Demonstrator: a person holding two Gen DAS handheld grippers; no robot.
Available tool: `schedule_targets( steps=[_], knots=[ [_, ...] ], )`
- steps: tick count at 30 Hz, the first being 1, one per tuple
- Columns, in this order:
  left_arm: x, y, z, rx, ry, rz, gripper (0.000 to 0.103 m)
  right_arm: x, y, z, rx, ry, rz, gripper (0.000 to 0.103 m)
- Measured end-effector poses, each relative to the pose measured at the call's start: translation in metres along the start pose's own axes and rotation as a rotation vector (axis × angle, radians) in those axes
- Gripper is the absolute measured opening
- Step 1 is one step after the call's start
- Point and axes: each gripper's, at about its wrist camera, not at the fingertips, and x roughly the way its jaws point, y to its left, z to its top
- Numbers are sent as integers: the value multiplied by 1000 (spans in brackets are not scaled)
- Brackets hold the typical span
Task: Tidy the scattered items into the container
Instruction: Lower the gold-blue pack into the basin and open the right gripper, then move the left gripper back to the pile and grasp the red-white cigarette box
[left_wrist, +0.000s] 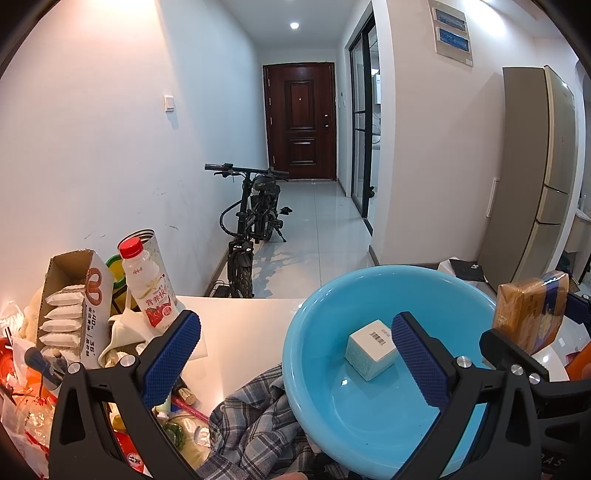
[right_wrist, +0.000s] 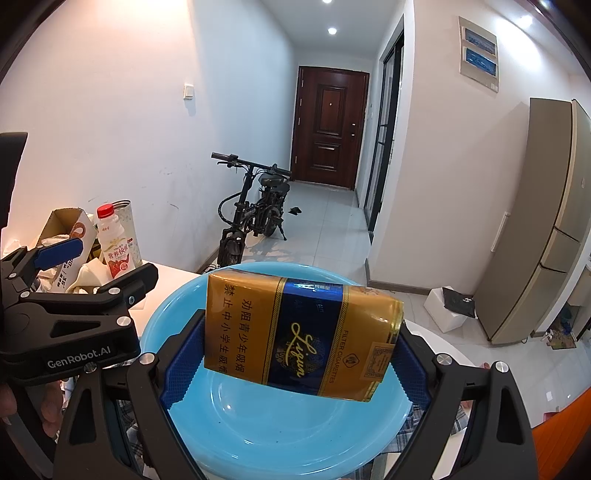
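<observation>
Fingers of the right gripper (right_wrist: 295, 354) are pinching the gold-and-blue cigarette carton (right_wrist: 301, 334) by its ends, long axis crosswise, directly above the light-blue plastic basin (right_wrist: 177, 306); left gripper (left_wrist: 295, 362) fingers are hovering spread, empty.

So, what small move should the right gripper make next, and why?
Probably open the right gripper: it holds the gold cigarette carton above the blue basin, where the white box already lies. Releasing should drop it inside.
</observation>
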Motion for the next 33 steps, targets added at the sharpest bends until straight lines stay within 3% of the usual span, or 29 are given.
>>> schedule_targets(
  steps=[5, 25, 31, 33],
  knots=[
    [-2, 2, 0, -4, -2, -7, 103, 4, -4, -1, 23, 11, 15, 103],
    [-8, 7, 1, -8, -6, -16, 103, 3, 2, 2, 23, 29, -4, 103],
    [-33, 7, -5, 20, -30, -10, 103, -8, -3, 8, 40, 13, 8, 103],
    [-41, 8, -13, 38, -6, -21, 103, -12, -7, 10, 58, 3, 12, 103]
  ],
)
